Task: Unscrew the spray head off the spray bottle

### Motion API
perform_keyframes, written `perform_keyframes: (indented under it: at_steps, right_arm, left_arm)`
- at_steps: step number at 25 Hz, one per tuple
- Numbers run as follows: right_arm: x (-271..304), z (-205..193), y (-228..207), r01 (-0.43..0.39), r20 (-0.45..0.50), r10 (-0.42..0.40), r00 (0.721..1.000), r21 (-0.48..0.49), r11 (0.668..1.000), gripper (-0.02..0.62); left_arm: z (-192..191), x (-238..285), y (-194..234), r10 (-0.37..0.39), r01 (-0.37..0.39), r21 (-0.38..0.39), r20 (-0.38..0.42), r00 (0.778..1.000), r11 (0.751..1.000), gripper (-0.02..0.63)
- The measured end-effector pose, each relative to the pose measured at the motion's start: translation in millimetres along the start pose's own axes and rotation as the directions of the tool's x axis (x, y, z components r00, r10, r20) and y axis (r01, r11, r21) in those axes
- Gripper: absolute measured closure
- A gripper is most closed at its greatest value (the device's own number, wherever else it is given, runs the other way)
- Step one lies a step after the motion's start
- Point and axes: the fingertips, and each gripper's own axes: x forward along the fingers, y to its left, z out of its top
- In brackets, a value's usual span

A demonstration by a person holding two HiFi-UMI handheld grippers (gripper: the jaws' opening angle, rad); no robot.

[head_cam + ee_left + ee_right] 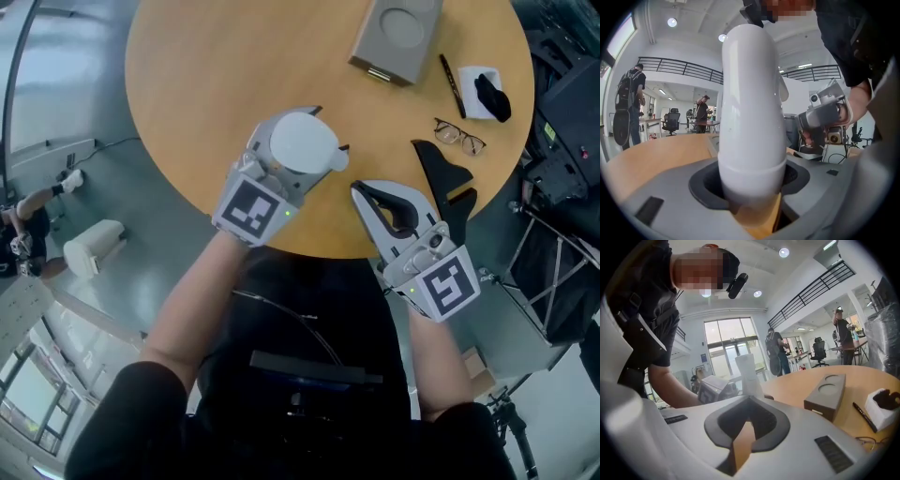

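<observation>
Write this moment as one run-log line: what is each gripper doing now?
left gripper: shut on bottle | right gripper: shut, empty | bottle: held vertical, near table edge

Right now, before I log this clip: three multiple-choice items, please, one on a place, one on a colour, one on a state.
1. Where do the glasses lie? A) on the table B) on the floor C) on the grey box
2. What colour is the bottle? A) red B) white C) green
3. How is the right claw? A) shut, empty B) wide open C) shut on the pen
Key: A, they rest on the wood; B, its body is white; A, its jaws meet on nothing.
</observation>
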Motion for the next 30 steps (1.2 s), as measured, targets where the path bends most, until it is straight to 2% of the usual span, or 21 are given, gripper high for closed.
perform_keyframes:
  at_steps: [6, 11, 15, 20, 22, 24, 30]
  right_arm:
    - [-17.2, 65.5, 32.3, -0.020, 0.008, 0.021, 1.000, -0.059, 0.998, 0.569]
    - [-37.7, 121.6, 64.1, -0.066, 0.017, 0.068, 0.998, -0.082, 0.994, 0.552]
    - [-51.6, 165.3, 85.9, -0.080, 0.054, 0.086, 0.995, -0.100, 0.992, 0.489]
    - [-66.7, 208.3, 110.2, -0.101, 0.070, 0.112, 0.991, -0.140, 0.985, 0.460]
    - [-68.4, 224.0, 117.8, -0.104, 0.084, 0.118, 0.990, -0.155, 0.982, 0.419]
    - [-71.0, 238.2, 122.1, -0.098, 0.101, 0.115, 0.988, -0.163, 0.982, 0.406]
    - [-65.8, 262.7, 129.0, -0.109, 0.106, 0.131, 0.986, -0.189, 0.976, 0.351]
  left_arm:
    - [68.9, -36.9, -8.7, 0.005, -0.005, -0.041, -0.004, 1.000, 0.999, 0.310]
    - [127.0, -70.0, -29.9, -0.029, 0.029, -0.058, -0.009, 1.000, 0.998, 0.310]
    - [166.1, -94.9, -50.6, -0.064, 0.064, -0.083, -0.004, 0.998, 0.994, 0.310]
    - [193.6, -107.4, -67.5, -0.072, 0.069, -0.091, -0.033, 0.997, 0.993, 0.308]
    - [203.3, -109.7, -71.2, -0.070, 0.067, -0.099, -0.031, 0.997, 0.993, 0.308]
    - [211.0, -110.9, -76.8, -0.072, 0.069, -0.106, -0.029, 0.997, 0.992, 0.308]
    - [225.1, -112.8, -82.3, -0.080, 0.077, -0.130, -0.025, 0.996, 0.989, 0.308]
